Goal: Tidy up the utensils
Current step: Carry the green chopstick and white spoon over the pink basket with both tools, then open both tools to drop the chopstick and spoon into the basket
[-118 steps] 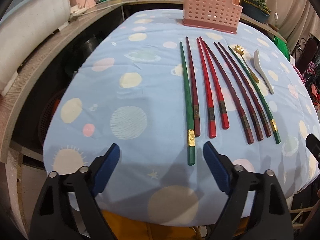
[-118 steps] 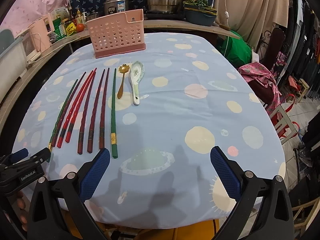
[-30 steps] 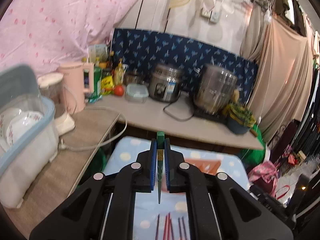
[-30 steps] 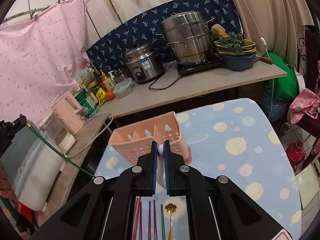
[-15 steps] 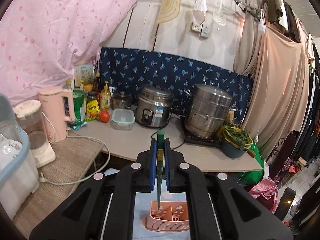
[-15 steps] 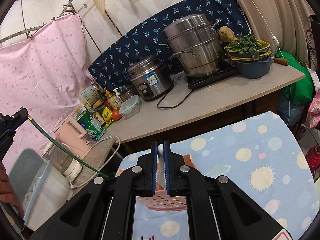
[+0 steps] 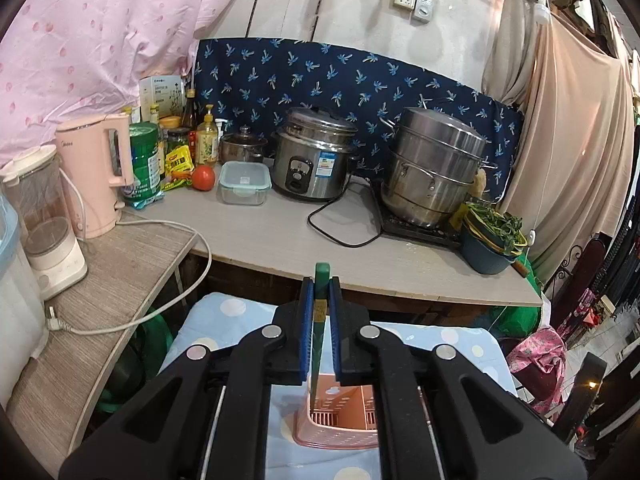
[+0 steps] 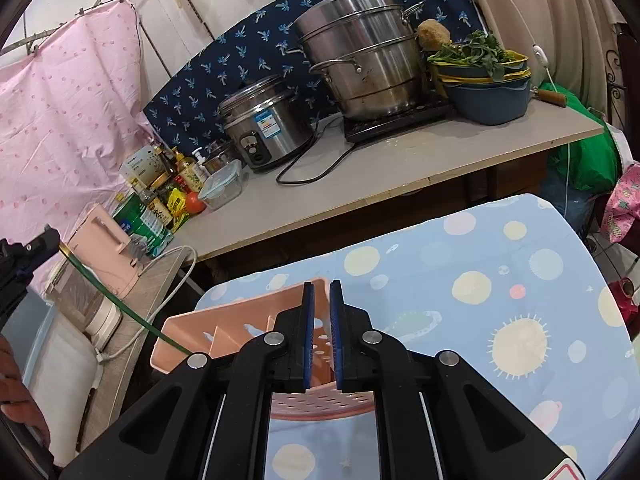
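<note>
Green chopstick (image 7: 320, 322) held over pink utensil holder (image 7: 340, 420); right jaws emptied.
Chopstick is clamped upright in the left gripper (image 7: 321, 284), tip reaching down into the holder on the cloth-covered surface (image 8: 460, 264). Right gripper (image 8: 320, 286) is hung above the holder, jaws just opened a slit, nothing seen between them.

Both wrist views close above pink holder (image 7: 340, 420), facing counter (image 8: 360, 184)
</note>
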The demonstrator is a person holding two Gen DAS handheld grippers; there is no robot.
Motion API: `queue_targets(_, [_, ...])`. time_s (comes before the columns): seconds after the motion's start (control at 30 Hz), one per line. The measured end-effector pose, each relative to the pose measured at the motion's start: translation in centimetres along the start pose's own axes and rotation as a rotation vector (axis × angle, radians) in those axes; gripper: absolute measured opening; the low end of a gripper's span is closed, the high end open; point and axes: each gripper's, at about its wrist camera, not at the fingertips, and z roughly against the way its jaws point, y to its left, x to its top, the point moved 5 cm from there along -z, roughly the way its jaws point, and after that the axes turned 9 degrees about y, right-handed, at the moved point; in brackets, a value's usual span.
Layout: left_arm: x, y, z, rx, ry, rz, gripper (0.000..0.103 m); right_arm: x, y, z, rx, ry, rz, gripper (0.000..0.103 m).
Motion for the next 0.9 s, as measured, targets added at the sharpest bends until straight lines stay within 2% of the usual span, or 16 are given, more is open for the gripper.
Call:
queue_targets(0.07, [-0.2,0.1,0.0,0.000,0.002,0.001,0.009,0.0,0.0,0.3,0.001,-0.001,-0.006,0.013])
queue_targets(0.2, [-0.7,0.5,0.6,0.016,0.008,0.015,0.026,-0.3,0.3,2.0,0.010,-0.017,-0.004,0.013])
queue_targets(0.3, [-1.4,0.8,1.9,0.029,0.000,0.018,0.035,-1.0,0.6,3.7,0.019,-0.022,0.006,0.014])
queue_targets(0.43, [-3.4,0.8,4.0,0.055,0.009,-0.019,0.037,-2.9,1.2,6.7,0.016,-0.029,0.035,0.020])
queue_targets(0.53, [-5.8,1.1,5.4,0.067,0.042,-0.030,0.046,-5.1,1.4,8.7,0.016,-0.015,0.049,0.020])
queue_targets(0.9, [-18.8,3.4,8.4,0.117,0.217,-0.066,0.047,-17.5,-0.5,13.3,-0.049,0.112,0.077,0.021])
